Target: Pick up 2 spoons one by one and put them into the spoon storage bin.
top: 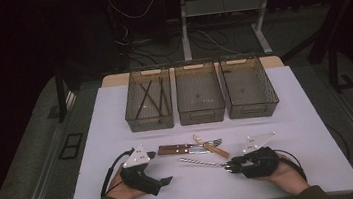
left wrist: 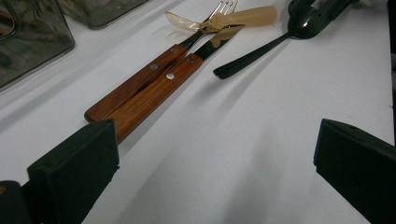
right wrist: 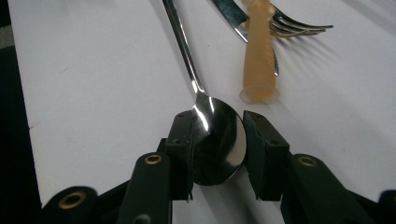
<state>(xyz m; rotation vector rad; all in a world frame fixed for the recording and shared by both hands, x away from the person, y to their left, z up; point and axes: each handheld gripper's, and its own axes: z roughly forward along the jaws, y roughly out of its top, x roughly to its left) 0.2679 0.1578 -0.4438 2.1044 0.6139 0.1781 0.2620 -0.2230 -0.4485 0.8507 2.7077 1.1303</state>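
Right hand-held gripper (right wrist: 218, 148) brackets the bowl of a spoon (right wrist: 215, 140) lying on the white bench (top: 314, 129), jaws narrowed to its edges, contact on the far side unclear. Slick metal could squirt free if squeezed off-centre. Left hand-held gripper (left wrist: 215, 168) rests wide apart, holding nothing, near two wooden-handled utensils (left wrist: 144, 88).

High view overhead, 2 claw views low, close, sharing spoon (left wrist: 261, 49)
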